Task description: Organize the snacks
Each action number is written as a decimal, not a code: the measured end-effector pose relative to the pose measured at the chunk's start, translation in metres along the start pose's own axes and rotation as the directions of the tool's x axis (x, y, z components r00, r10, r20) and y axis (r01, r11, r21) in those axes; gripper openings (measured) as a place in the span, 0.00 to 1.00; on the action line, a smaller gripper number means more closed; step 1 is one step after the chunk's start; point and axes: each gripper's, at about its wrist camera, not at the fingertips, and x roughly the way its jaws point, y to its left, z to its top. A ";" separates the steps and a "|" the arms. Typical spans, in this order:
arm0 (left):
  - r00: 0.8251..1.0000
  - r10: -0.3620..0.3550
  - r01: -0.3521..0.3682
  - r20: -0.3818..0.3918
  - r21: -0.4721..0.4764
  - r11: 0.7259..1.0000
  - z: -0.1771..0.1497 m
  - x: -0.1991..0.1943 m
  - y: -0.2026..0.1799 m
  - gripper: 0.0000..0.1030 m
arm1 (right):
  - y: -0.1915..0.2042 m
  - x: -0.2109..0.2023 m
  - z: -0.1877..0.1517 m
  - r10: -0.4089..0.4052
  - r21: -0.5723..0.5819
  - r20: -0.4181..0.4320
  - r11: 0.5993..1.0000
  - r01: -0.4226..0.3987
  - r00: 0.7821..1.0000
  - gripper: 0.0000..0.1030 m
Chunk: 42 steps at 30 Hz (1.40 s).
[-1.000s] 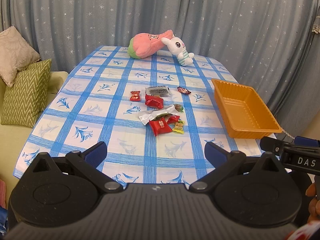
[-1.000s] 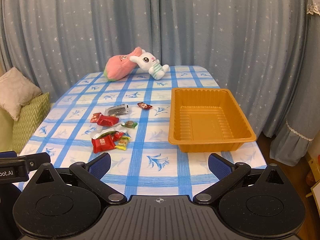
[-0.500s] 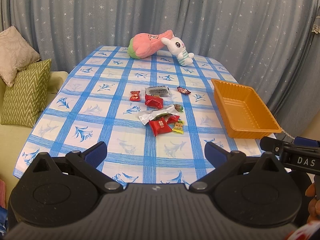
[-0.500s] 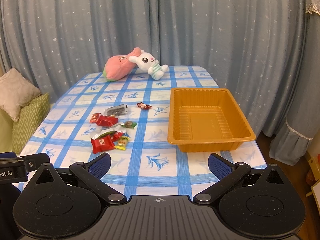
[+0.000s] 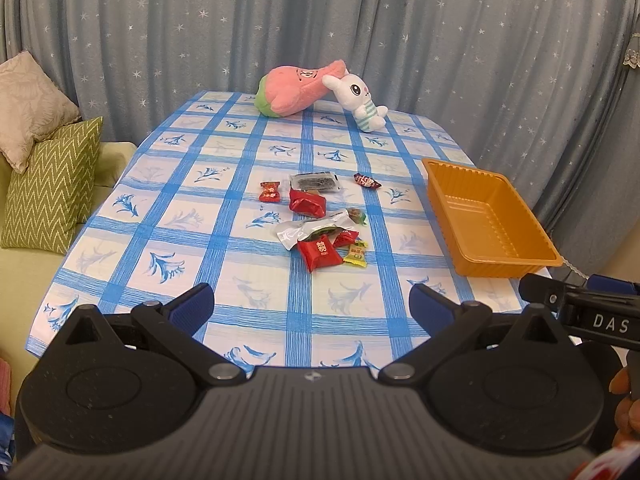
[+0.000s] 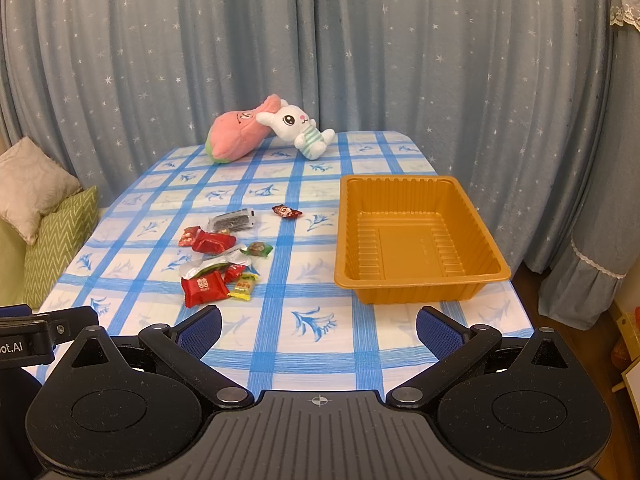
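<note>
Starry curtains are backing the checked tablecloth (image 5: 224, 216); the left gripper (image 5: 311, 304) is hovering with jaws spread, snacks (image 5: 320, 220) lying scattered mid-table. From the right, the right gripper (image 6: 318, 326) is likewise gaping, empty, facing the orange tray (image 6: 416, 236). Wrappers are looking light, crinkly, slippery; pinching a sealed edge seems best.

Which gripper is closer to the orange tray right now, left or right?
Right. The right gripper sits just short of the orange tray, nearly in front of it. The left gripper faces the snack pile, with the tray off to its right.
</note>
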 end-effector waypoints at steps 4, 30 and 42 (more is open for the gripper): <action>1.000 0.000 0.000 -0.001 0.000 1.000 0.000 0.000 0.000 1.00 | 0.001 0.000 -0.001 0.000 0.000 -0.001 1.000 0.000 1.000 1.00; 0.994 -0.064 0.077 -0.088 0.164 0.983 0.019 0.109 0.029 0.84 | 0.003 0.083 -0.006 0.079 0.014 -0.001 0.997 -0.079 0.997 0.99; 0.970 -0.213 0.240 -0.114 0.558 0.794 0.015 0.202 0.004 0.56 | 0.002 0.165 -0.016 0.123 0.042 -0.084 0.992 -0.120 0.989 0.82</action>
